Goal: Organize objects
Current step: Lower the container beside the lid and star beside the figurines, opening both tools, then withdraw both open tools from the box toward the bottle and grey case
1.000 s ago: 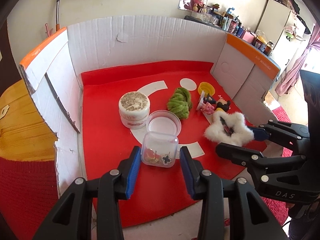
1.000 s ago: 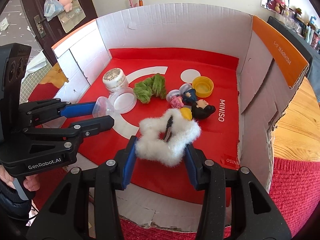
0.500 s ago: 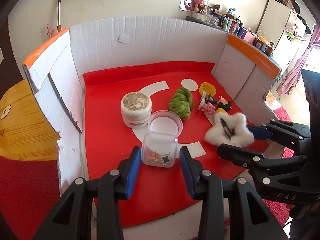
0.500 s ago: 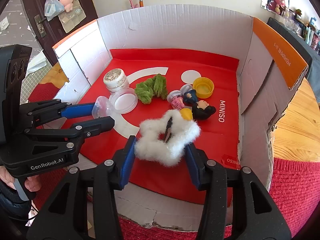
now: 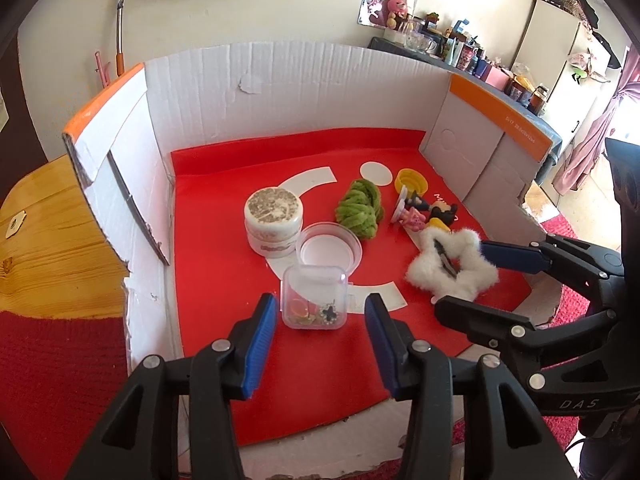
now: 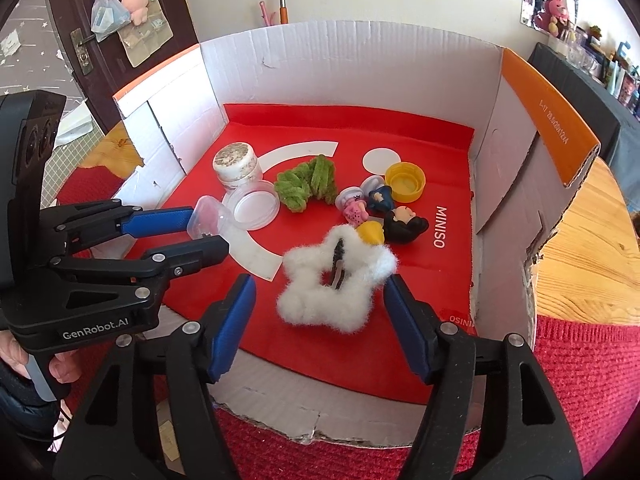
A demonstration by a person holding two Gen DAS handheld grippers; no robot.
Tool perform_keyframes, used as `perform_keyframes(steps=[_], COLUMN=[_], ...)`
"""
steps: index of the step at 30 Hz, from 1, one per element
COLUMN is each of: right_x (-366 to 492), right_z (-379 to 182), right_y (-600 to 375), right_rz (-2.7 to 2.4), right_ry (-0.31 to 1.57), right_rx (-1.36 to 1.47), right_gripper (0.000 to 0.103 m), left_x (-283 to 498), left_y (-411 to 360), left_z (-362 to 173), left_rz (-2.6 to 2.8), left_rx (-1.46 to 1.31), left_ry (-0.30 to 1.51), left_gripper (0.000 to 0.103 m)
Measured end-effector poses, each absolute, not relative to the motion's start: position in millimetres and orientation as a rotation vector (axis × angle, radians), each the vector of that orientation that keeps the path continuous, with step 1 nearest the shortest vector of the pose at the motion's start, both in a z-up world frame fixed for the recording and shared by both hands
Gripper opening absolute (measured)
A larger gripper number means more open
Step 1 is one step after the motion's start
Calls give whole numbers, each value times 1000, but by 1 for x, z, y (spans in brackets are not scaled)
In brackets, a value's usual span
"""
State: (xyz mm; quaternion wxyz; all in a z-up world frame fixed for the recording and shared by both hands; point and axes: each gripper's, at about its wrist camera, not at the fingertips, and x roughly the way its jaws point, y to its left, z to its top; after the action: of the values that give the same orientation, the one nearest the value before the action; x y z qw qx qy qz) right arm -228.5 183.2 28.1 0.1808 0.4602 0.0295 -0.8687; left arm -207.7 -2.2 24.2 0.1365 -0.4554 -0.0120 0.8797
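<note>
Two grippers sit side by side at the near edge of the open cardboard box, and each has its own thing straight ahead between its jaws. The left gripper frames the small clear case, which stands on the red mat; its jaws are opening, blue pads clear of both sides of the case, so nothing is gripped. The right gripper frames the white fluffy star clip, also lying on the mat, with the clip's dark metal bar pointing roughly away from the camera; those jaws are opening too and stand wide, the fur perhaps brushing the right pad at most. The case lies nearer the left hand, the star nearer the right, so any next pick falls naturally to that side. Counted on the mat: one clear case, one star clip, one cream jar with a lid, one shallow clear round lid touching the case's far side, one green chenille bundle, one yellow cap, and a cluster of small figurines, about three, though they overlap too much to be sure.
</note>
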Motion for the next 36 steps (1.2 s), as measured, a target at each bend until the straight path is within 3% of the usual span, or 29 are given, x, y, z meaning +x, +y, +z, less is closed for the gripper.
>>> perform_keyframes(steps=[11, 16, 36], right_x=[-217, -209, -156], right_z=[36, 42, 72], right_y=[183, 185, 177], right_rz=[-2475, -2490, -2555], right_ry=[98, 99, 162], right_rx=[1270, 1250, 1124], right_gripper=[74, 76, 93], left_x=[-199, -191, -160], left_y=[-2, -1, -12], left_z=[33, 39, 54], left_rz=[2562, 2608, 2659], left_rx=[-1282, -1254, -1193], left_ry=[-17, 7, -50], left_gripper=[57, 70, 84])
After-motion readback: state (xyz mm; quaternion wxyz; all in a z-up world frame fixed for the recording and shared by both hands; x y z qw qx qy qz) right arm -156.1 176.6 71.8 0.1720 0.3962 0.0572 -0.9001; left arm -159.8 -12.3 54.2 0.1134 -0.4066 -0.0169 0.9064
